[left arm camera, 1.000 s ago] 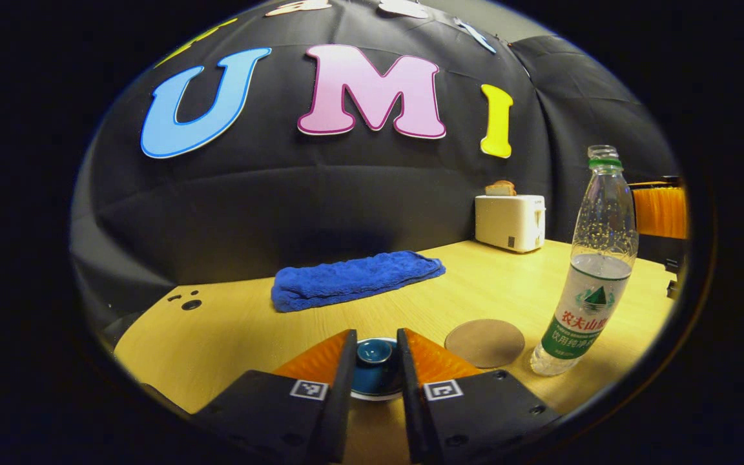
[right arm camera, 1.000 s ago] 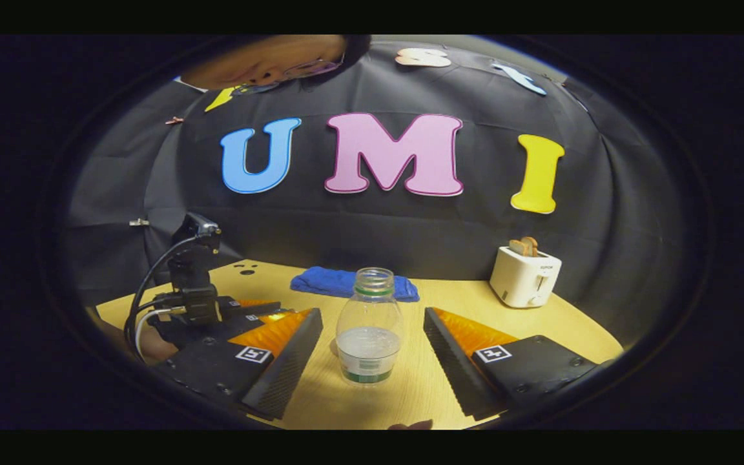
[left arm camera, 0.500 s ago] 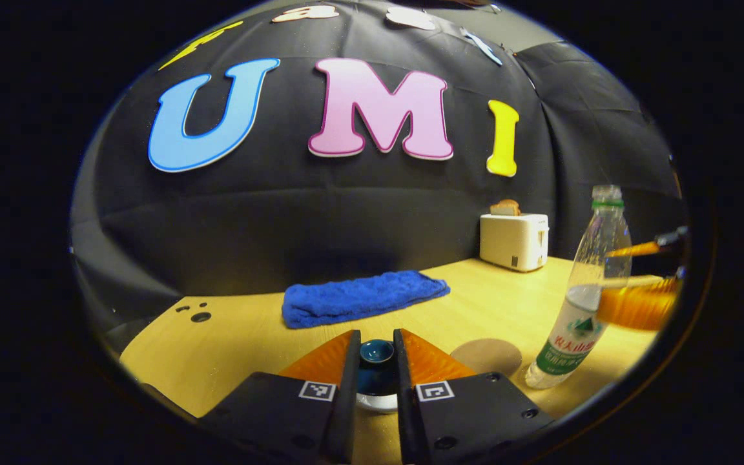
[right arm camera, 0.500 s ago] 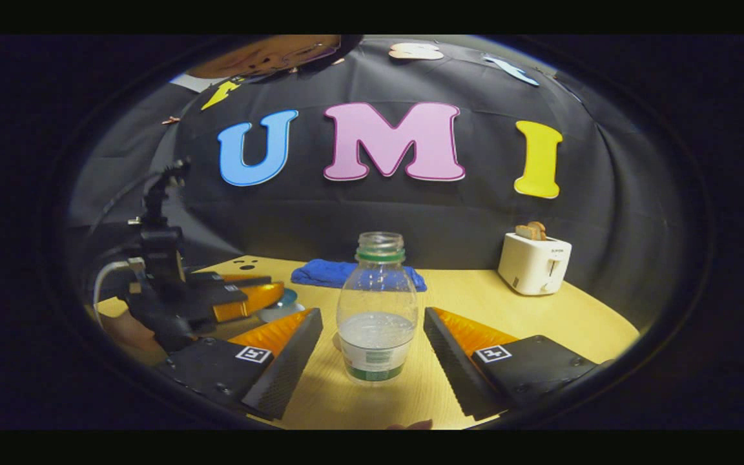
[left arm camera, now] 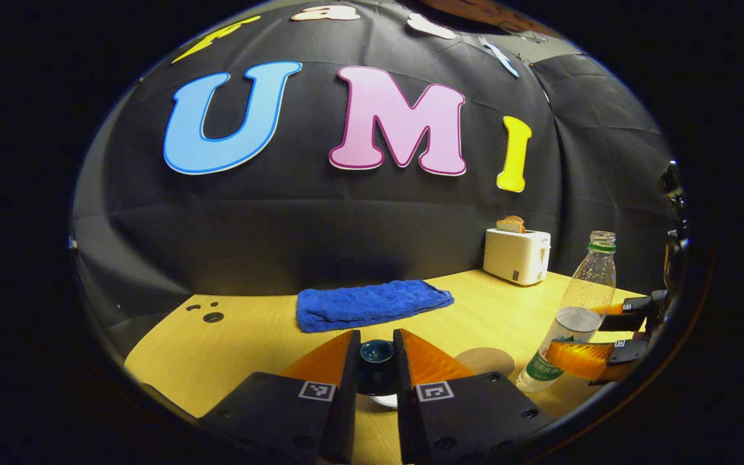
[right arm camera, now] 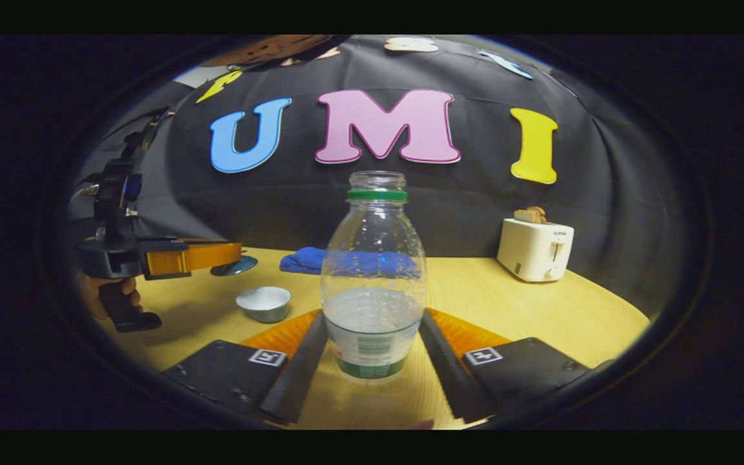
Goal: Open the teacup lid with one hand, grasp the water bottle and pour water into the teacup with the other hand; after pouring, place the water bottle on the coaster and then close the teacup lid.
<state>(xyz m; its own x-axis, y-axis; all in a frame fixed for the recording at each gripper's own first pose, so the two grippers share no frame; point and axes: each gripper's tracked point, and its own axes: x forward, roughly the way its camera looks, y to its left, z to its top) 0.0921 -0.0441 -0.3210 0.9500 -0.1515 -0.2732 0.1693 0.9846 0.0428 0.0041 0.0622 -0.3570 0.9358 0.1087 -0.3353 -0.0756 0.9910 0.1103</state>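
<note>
Left gripper (left arm camera: 376,361) holds the teacup lid (left arm camera: 376,352) lifted; right gripper (right arm camera: 372,352) clamps the water bottle (right arm camera: 372,284); next, pouring into the teacup (right arm camera: 263,303) near the table's left edge

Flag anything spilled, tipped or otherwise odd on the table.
Nothing stands out: the clear plastic water bottle stands upright, uncapped, the small white teacup sits upright and open, and the wooden table looks dry.

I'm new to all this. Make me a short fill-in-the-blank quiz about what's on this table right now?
1. The left gripper holds the teacup ____ above the table.
2. The right gripper closes around the water ____.
3. The open teacup stands ____ of the bottle in the right gripper view.

Missing words: lid; bottle; left
</note>
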